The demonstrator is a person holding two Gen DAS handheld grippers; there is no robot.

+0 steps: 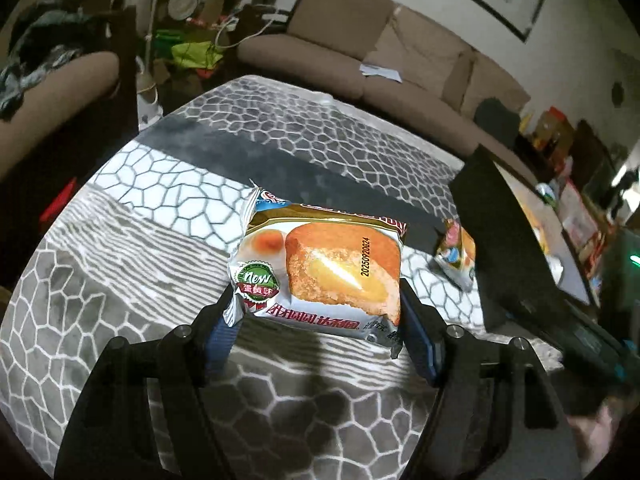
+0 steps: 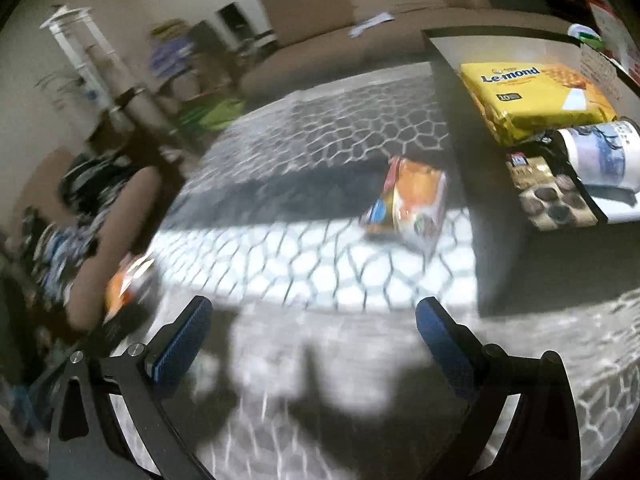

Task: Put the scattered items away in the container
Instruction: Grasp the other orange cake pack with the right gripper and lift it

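Note:
My left gripper (image 1: 318,300) is shut on a wrapped egg-yolk cake packet (image 1: 320,268) and holds it flat above the patterned tablecloth (image 1: 120,280). This packet shows as an orange blur (image 2: 124,284) at the left edge of the right wrist view. A second snack packet (image 1: 456,256) (image 2: 412,200) lies on the cloth, close to the black wall of the open box (image 1: 508,240) (image 2: 460,140). My right gripper (image 2: 314,308) is open over the cloth with nothing between its blue pads, nearer the camera than that packet. The right wrist view is motion-blurred.
The box holds a yellow Le-mond pack (image 2: 532,92), a chocolate packet (image 2: 548,192) and a white printed cylinder (image 2: 600,152). A brown sofa (image 1: 340,48) runs behind the table. An armchair with clothes (image 2: 80,208) stands at the left.

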